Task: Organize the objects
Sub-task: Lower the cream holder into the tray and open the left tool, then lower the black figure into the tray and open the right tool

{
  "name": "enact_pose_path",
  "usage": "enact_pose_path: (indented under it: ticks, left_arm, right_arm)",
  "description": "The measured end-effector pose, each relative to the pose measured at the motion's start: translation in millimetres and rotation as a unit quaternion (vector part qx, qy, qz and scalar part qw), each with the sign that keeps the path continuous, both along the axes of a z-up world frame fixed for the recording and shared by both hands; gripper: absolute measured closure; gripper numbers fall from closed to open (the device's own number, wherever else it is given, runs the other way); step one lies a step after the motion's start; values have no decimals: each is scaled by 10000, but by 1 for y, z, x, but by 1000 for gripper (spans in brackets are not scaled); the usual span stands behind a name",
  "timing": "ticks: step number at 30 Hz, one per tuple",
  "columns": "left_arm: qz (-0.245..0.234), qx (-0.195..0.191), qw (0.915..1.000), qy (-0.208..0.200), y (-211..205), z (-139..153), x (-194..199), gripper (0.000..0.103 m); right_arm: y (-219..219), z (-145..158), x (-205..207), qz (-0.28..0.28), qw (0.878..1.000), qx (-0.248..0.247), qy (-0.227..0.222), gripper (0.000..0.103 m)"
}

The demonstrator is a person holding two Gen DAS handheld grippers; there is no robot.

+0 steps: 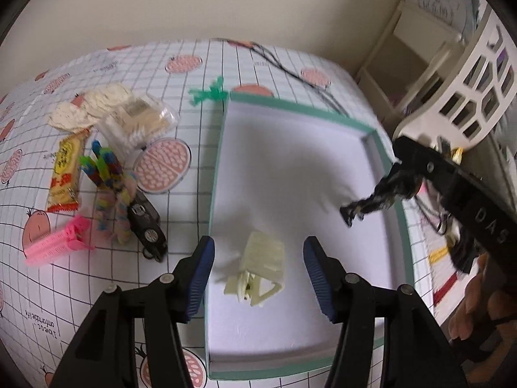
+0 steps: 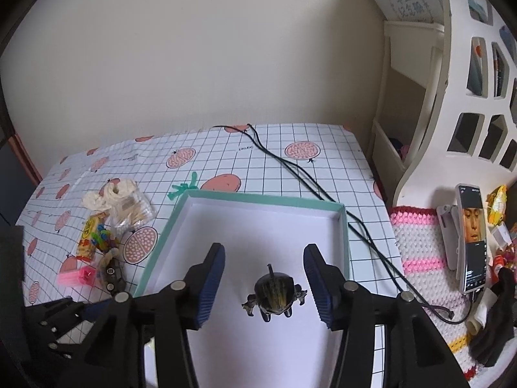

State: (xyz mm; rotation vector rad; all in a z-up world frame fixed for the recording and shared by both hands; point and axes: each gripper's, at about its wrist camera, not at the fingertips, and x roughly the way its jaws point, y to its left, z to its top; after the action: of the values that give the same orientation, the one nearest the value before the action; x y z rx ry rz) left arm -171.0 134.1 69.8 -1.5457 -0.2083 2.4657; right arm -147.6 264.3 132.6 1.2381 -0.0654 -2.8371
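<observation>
A shallow box with a teal rim (image 1: 223, 148) (image 2: 161, 242) and a white floor lies on the gridded tablecloth. My left gripper (image 1: 258, 271) is open above a pale cream hair clip (image 1: 261, 268) that lies on the box floor. My right gripper (image 2: 263, 278) is open, and a dark toy animal (image 2: 274, 294) sits between its fingers, blurred, over the box. In the left wrist view the toy (image 1: 371, 200) shows below the right gripper's body at the box's right side. Whether it rests on the floor I cannot tell.
Left of the box lie a pink comb (image 1: 55, 242), a black toy car (image 1: 147, 223), colourful clips (image 1: 103, 168), a yellow snack packet (image 1: 64, 174), a clear box of cotton swabs (image 1: 142, 119) and a green tie (image 1: 208, 92). A black cable (image 2: 310, 177) crosses the table. A phone (image 2: 473, 239) and white shelf (image 2: 452, 97) stand right.
</observation>
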Motion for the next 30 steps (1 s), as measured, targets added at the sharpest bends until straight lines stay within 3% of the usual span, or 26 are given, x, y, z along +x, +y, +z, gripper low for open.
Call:
enact_pose_path:
  ticks: [5, 11, 17, 20, 26, 30]
  left_arm:
    - [295, 115, 9992, 257, -14, 13, 2, 45]
    - [616, 197, 9977, 207, -31, 16, 1, 45]
    - [775, 123, 9968, 159, -40, 17, 3, 43]
    - [850, 56, 9963, 100, -45, 16, 3, 35]
    - [1035, -157, 9945, 33, -55, 13, 4, 32]
    - [1142, -177, 9933, -73, -61, 9, 2, 23]
  right_arm:
    - [3, 19, 9, -110, 9996, 30, 273, 48]
    - [4, 32, 22, -188, 9993, -137, 288, 48]
    - [1, 21, 29, -181, 9997, -184, -25, 47]
    - [0, 14, 31, -232, 9993, -264, -153, 36]
    - [-13, -6, 27, -38, 9984, -153, -535, 34]
    - [-21, -18, 26, 43, 9973, -16, -727, 28]
